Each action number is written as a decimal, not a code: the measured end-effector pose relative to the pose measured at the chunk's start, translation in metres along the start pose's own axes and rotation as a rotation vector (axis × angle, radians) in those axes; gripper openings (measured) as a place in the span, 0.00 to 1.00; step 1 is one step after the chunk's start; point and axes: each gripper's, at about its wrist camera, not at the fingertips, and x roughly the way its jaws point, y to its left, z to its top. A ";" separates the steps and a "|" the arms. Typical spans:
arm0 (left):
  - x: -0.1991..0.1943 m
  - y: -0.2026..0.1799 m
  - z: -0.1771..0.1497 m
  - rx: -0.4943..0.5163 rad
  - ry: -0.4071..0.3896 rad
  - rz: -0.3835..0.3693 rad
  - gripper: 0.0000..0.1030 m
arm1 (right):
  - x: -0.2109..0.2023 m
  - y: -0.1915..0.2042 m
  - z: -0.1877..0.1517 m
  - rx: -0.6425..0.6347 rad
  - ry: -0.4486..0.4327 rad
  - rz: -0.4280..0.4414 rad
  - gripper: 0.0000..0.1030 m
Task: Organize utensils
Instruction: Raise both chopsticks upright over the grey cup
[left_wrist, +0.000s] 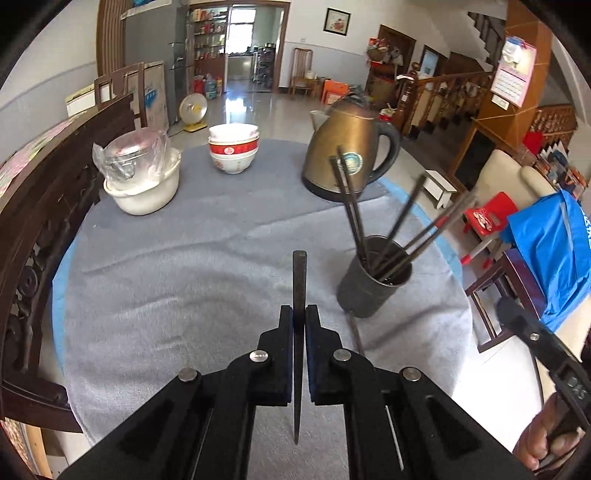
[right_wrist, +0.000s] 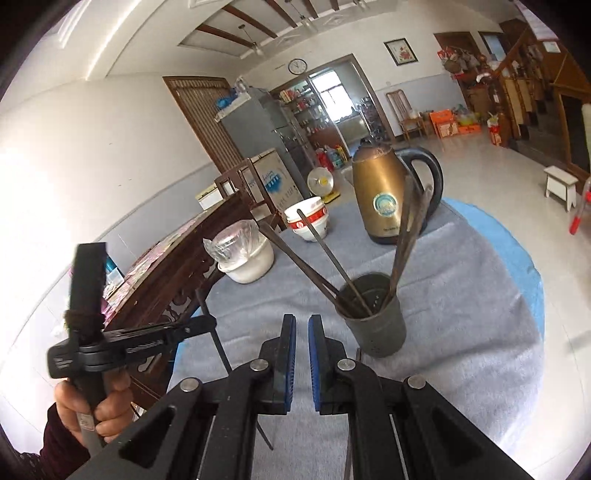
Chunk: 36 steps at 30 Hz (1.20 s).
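My left gripper (left_wrist: 299, 314) is shut on a dark chopstick (left_wrist: 299, 280) and holds it above the grey cloth, left of the dark metal holder cup (left_wrist: 373, 284). Several chopsticks (left_wrist: 399, 221) stand in that cup. Another chopstick (left_wrist: 356, 334) lies on the cloth beside the cup's base. In the right wrist view my right gripper (right_wrist: 302, 325) is slightly open and empty, just left of the cup (right_wrist: 375, 314). The left gripper (right_wrist: 195, 325) with its chopstick (right_wrist: 216, 332) shows there at the left.
A brass kettle (left_wrist: 347, 155), stacked red-and-white bowls (left_wrist: 232, 151) and a white bowl with bagged glassware (left_wrist: 142, 181) stand at the table's far side. A carved wooden bench back (left_wrist: 44, 221) borders the left. The grey cloth (left_wrist: 184, 280) covers the round table.
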 end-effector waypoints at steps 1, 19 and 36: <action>-0.001 -0.001 -0.002 0.005 -0.003 -0.001 0.06 | 0.002 -0.002 -0.002 0.012 0.014 -0.003 0.09; -0.051 0.026 -0.029 -0.002 -0.097 -0.046 0.06 | 0.164 -0.049 -0.055 -0.001 0.367 -0.184 0.26; -0.054 0.015 -0.019 0.004 -0.116 -0.070 0.06 | 0.135 -0.045 -0.046 0.005 0.340 -0.124 0.06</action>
